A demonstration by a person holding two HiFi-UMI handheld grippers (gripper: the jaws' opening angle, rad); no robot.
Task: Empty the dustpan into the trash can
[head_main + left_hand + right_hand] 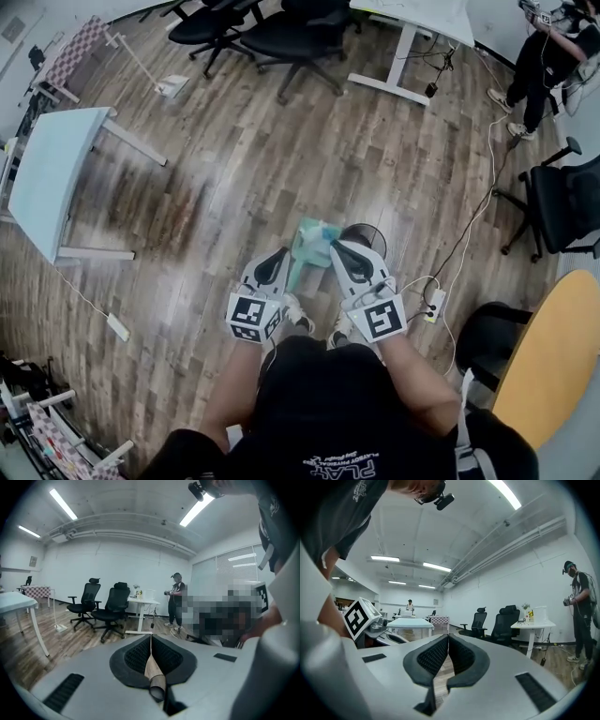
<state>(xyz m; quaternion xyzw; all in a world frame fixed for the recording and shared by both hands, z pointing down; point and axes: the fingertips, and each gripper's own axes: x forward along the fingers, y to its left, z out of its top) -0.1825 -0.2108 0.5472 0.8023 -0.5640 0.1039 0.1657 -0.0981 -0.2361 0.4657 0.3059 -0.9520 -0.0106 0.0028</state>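
— How many of each thing are you counting from the head view?

— Two tools: the left gripper and the right gripper. One teal plastic dustpan and one dark round trash can. Four black office chairs are standing around the wooden plank floor, and one person in dark clothes is standing far off.

— Where is the dustpan sitting?

— Between the two gripper tips, just beside the trash can on its left. I cannot tell whether either gripper is touching it.

— Is anything showing inside the can or the pan?

— Both are too small to tell.

— And the jaws?

— Both pairs are pressing together at their tips. A tan strip is showing in the left gripper's slit, and I cannot tell what it is. Only floor is showing through the right gripper's.
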